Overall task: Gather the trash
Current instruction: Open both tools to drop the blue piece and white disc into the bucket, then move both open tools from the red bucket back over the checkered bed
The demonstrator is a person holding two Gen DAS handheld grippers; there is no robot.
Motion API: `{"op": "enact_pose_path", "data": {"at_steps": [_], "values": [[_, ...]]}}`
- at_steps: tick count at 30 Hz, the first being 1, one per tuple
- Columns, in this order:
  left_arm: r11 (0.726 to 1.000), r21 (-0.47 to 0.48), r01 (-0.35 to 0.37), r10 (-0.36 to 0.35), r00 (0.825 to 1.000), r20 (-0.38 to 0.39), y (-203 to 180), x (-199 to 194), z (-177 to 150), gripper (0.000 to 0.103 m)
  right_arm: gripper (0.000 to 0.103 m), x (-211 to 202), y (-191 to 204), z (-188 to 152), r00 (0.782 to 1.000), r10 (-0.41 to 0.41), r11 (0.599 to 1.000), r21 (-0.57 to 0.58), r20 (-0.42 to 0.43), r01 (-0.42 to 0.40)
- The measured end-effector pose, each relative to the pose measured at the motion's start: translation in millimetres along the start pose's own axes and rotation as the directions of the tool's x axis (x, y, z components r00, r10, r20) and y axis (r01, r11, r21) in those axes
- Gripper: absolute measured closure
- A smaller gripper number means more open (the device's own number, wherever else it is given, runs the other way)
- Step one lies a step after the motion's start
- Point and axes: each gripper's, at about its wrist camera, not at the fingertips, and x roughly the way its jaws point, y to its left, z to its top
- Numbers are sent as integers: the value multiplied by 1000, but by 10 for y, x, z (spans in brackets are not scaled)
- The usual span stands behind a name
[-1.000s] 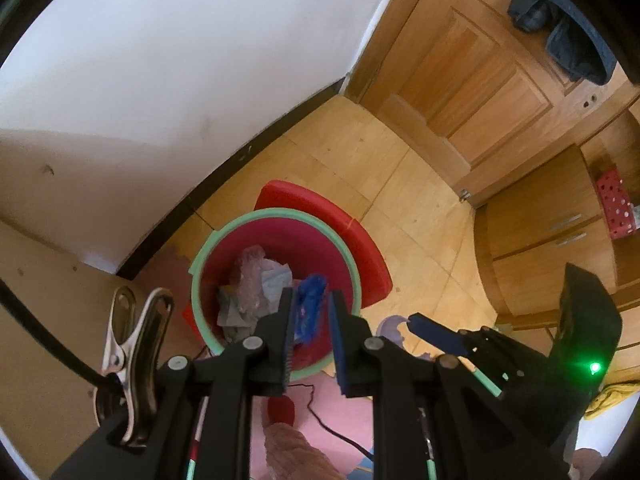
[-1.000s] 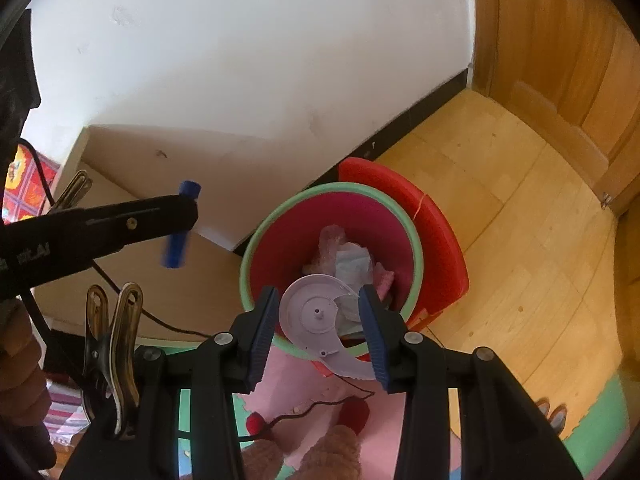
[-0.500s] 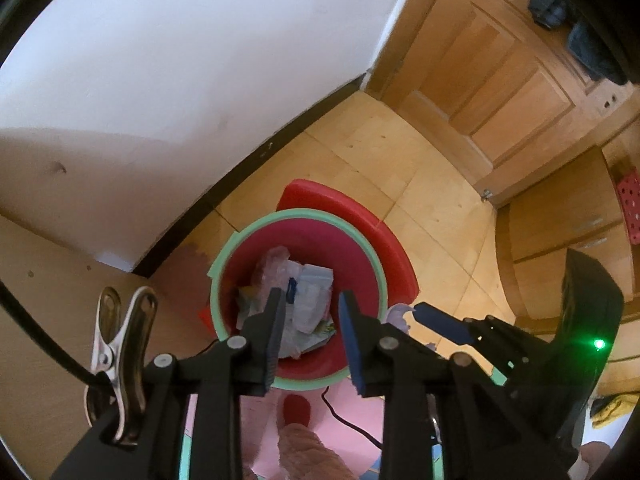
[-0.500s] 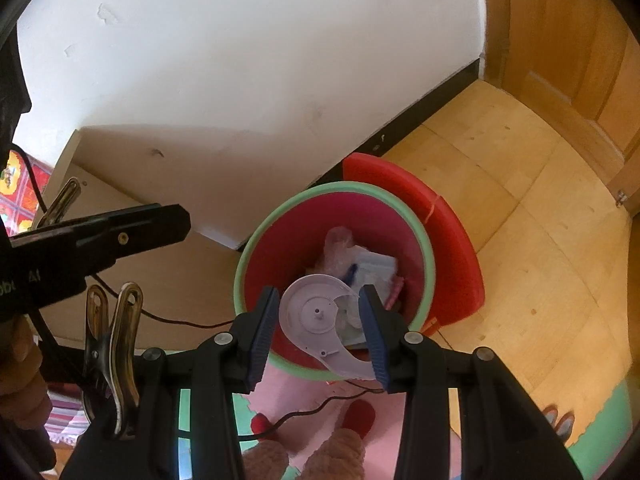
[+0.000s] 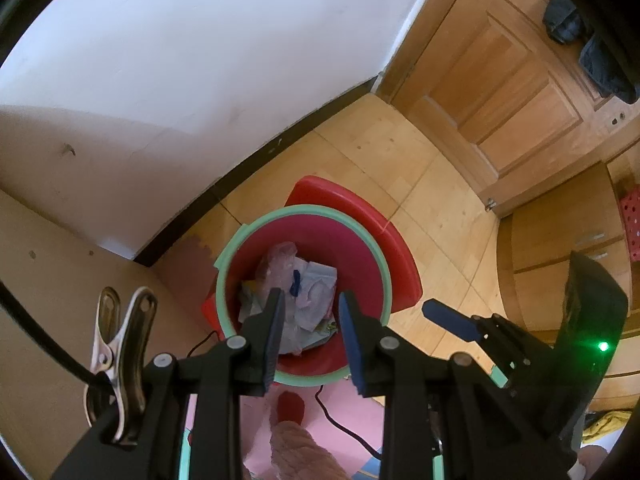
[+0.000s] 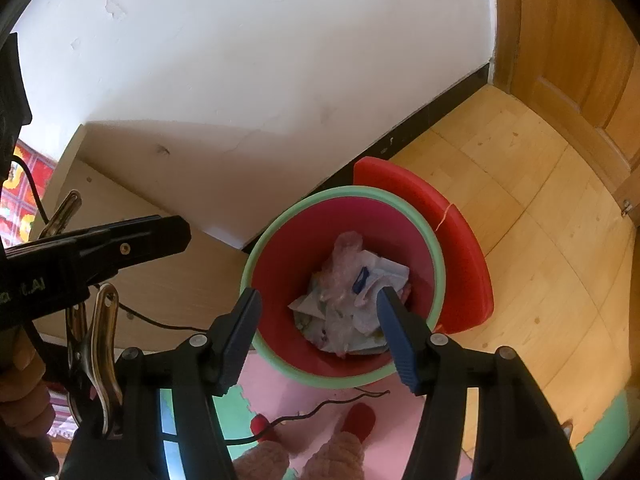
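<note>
One red, green-rimmed bin (image 6: 416, 240) of crumpled trash (image 6: 352, 304)

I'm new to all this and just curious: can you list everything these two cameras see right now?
Bin: one, red with a green rim, on the floor by the wall.
Trash: a heap of crumpled paper and plastic, whitish, inside the bin.
Blue scrap: one, on top of the heap.
Red lid: one, behind the bin.
Door: one, wooden, far right.
Dark garment: hanging on the door.
Cable: one, black, on the pink mat.
Metal clip: one on each tool, silver.
Slippers: two, red, at the bottom edge.
Left tongs: black, over the bin, nothing between them.
Right tongs: black, opening over the bin, nothing between them.
</note>
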Motion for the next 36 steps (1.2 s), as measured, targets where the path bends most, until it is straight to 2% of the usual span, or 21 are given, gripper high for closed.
{"op": "enact_pose_path", "data": {"at_steps": [12,19,36], "values": [[1000,-17,25,-25,999,22,30,-145,-162,74,42,-299,90,-135,1000,-4,999,-45,29,6],[999,-12,51,-50,998,43,-14,-394,-318,74,42,-515,124,-238,999,-13,998,-54,52,15],[994,-7,108,-107,987,117,71,-1181,-795,74,42,-1116,517,-512,985,-13,997,-67,173,25]]}}
